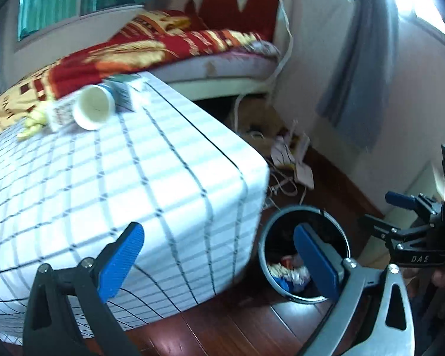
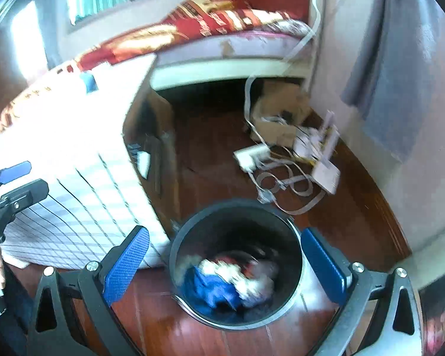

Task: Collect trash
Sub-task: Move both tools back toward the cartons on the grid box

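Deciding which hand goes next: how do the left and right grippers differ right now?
The left gripper points across the checked tablecloth toward the white cup; the right gripper hangs over the black bin. Left frames table edge, right frames binned trash. Both are open and empty.

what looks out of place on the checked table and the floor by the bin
A white cup lies tipped on its side among small boxes at the table's far end. On the floor beyond the bin, loose white cables and a power strip sprawl untidily.
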### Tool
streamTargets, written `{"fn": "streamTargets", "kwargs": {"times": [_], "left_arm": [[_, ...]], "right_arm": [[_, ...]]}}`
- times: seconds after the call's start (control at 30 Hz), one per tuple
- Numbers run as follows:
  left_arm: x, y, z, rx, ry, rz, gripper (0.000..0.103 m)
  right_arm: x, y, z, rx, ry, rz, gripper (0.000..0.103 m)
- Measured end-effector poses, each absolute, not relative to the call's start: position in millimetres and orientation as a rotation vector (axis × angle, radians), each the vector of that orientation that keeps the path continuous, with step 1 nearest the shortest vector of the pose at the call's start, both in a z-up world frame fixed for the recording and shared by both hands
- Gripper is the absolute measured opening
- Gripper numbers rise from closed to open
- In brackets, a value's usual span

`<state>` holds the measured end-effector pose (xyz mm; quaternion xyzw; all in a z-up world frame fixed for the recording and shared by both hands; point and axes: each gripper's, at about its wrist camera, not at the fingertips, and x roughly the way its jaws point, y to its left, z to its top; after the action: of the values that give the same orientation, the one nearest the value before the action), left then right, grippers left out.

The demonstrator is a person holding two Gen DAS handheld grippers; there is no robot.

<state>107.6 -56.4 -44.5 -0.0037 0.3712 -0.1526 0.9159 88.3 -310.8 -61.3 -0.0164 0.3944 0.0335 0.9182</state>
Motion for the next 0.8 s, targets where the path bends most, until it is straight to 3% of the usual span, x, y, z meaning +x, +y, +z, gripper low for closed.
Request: {"fn": "streamTargets", "kwargs": {"times": [0.4, 0.67, 0.8], "left_arm": [[139.9, 65.5, -20.8, -0.062, 0.673, -0.086, 0.099], [180.0, 118.5, -17.0, -0.038, 0.636, -0.039, 0.089], [210.1, 129.7, -24.7, -0.016, 0.648, -0.043, 0.085]], "right_arm": [[146.7, -205.7, -2.1, -0.137, 0.692, 0.229, 0.103], [210.5, -147.8, 7.3, -0.155, 0.669, 0.307, 0.102], [245.5, -129.2, 1.9, -0.149, 0.689, 0.335, 0.094]]}}
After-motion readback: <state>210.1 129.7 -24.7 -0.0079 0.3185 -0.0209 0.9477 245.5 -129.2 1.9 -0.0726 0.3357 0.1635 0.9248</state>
